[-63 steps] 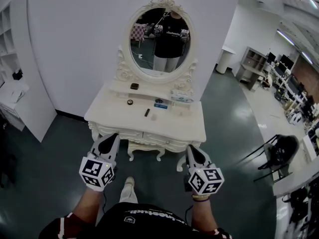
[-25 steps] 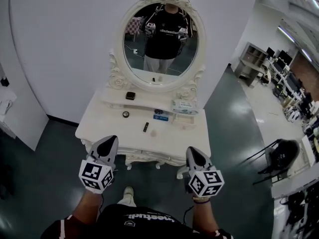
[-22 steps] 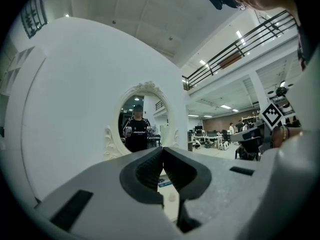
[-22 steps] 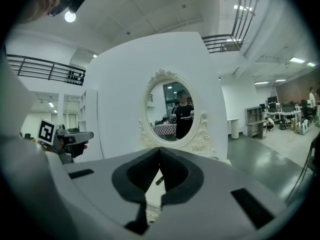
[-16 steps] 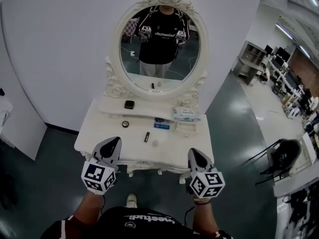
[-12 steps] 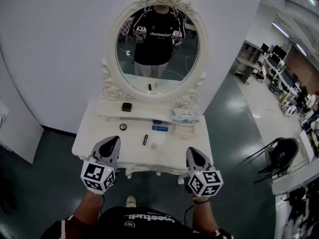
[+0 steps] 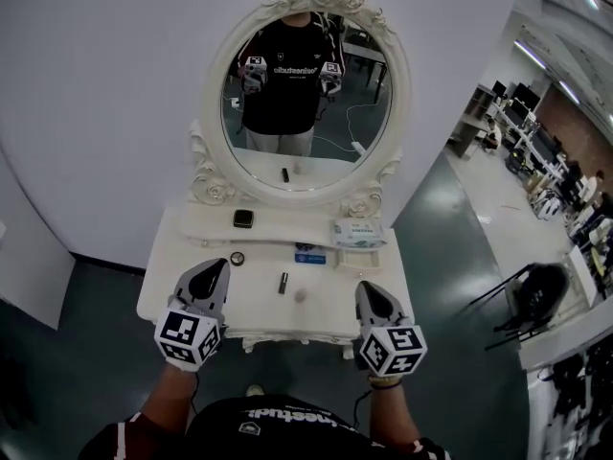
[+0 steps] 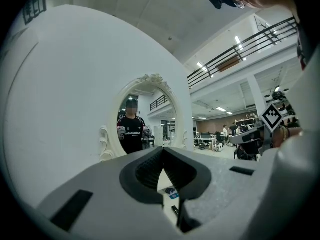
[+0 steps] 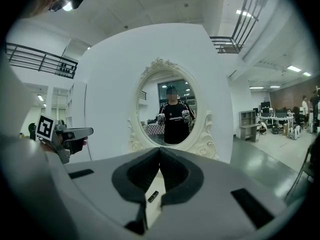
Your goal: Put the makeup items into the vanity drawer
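An oval mirror (image 7: 306,94) stands behind the tabletop (image 7: 254,303). On the shelf (image 7: 287,228) beneath it, a compact (image 7: 243,218) lies at the left and a tissue box (image 7: 359,235) at the right. On the tabletop, a round jar (image 7: 237,258) lies left of a lipstick tube (image 7: 283,282), with a small box (image 7: 309,255) just behind the tube.

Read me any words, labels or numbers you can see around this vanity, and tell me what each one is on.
Nothing reads cleanly.
Shirt print in the mirror: white lettering, reversed, too small to read.
Shirt print at the head view's bottom edge: upside down, blurred.
Blue packet: print too small.
Pale pack: print too small.
Left cube, right cube: square patterns only, no letters.
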`<state>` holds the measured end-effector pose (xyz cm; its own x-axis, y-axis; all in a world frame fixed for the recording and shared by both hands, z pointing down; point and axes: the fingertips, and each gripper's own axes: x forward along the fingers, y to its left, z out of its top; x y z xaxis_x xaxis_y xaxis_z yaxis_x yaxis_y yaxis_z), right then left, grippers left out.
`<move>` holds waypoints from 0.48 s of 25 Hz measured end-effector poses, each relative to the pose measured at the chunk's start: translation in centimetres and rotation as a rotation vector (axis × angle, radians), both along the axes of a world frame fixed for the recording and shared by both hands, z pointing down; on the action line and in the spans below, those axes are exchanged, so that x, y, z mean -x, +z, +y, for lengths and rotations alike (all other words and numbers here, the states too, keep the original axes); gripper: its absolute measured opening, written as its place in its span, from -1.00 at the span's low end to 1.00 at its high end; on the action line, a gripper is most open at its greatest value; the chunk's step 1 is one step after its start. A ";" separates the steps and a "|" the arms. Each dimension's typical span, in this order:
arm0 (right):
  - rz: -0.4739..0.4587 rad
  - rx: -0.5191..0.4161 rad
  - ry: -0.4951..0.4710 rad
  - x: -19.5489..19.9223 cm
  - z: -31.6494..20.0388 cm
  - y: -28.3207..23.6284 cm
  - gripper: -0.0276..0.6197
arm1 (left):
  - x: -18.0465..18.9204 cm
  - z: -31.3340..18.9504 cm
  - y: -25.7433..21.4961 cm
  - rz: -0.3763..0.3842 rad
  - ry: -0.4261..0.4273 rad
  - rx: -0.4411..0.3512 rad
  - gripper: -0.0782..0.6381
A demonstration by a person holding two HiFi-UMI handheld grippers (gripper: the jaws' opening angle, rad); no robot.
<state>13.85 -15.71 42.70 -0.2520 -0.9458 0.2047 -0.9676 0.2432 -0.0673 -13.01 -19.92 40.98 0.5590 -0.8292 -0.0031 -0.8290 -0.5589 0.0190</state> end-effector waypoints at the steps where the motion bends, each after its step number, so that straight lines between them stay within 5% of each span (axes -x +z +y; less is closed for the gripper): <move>1: 0.003 0.001 0.001 0.2 -0.2 0.0 -0.91 | 0.2 -0.4 0.0 0.002 0.003 -0.001 -0.77; 12: 0.027 0.007 0.012 1.6 -1.9 0.0 -0.91 | 0.7 -2.3 0.2 0.029 0.028 0.004 -0.77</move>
<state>12.21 -17.60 42.72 -0.2351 -0.9472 0.2179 -0.9719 0.2313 -0.0430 -13.71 -22.27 41.14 0.5814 -0.8134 -0.0157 -0.8123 -0.5815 0.0450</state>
